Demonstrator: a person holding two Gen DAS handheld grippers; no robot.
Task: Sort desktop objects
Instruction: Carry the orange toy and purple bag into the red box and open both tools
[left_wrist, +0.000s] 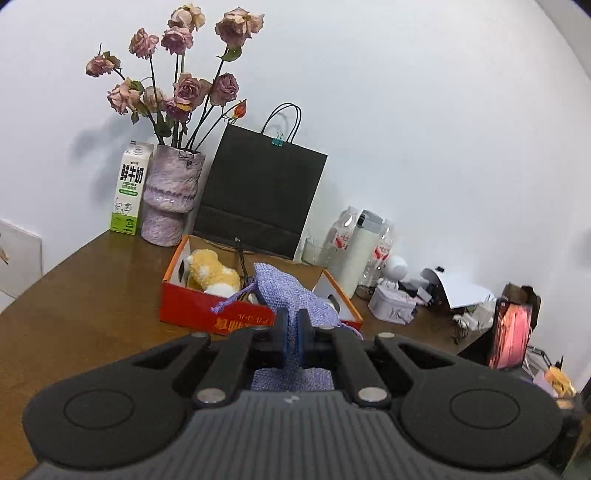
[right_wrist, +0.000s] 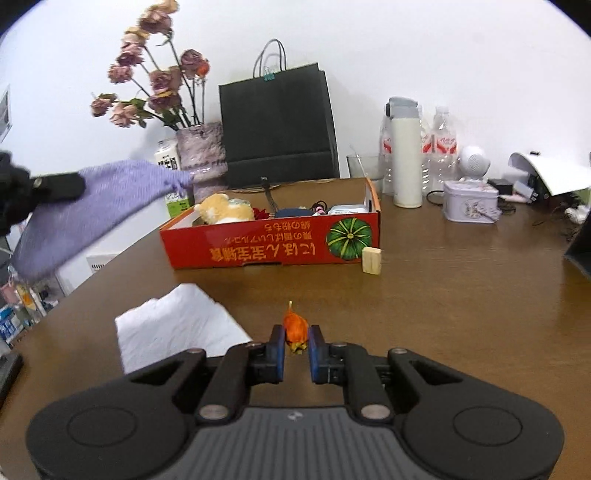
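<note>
the left gripper (left_wrist: 292, 325) is pinched tight on a knitted lilac drawstring pouch (left_wrist: 284, 291), held in the air just in front of the open red cardboard box (right_wrist: 273, 243) on the brown wooden table (right_wrist: 461, 295). the right gripper (right_wrist: 296, 341) is clamped on a small orange dried flower bud (right_wrist: 294, 328), beside a crumpled white tissue (right_wrist: 181, 325)

The right gripper (right_wrist: 296, 338) has its blue-padded jaws closed on a small orange dried flower bud (right_wrist: 295, 328). Left of the jaws lies a crumpled white paper tissue (right_wrist: 177, 325). Ahead of them stands a red cardboard box (right_wrist: 273, 242), a small cream block (right_wrist: 371, 260) leaning on its front. Far left, a knitted lilac pouch (right_wrist: 99, 206) hangs from the left gripper (right_wrist: 55, 186).
</note>
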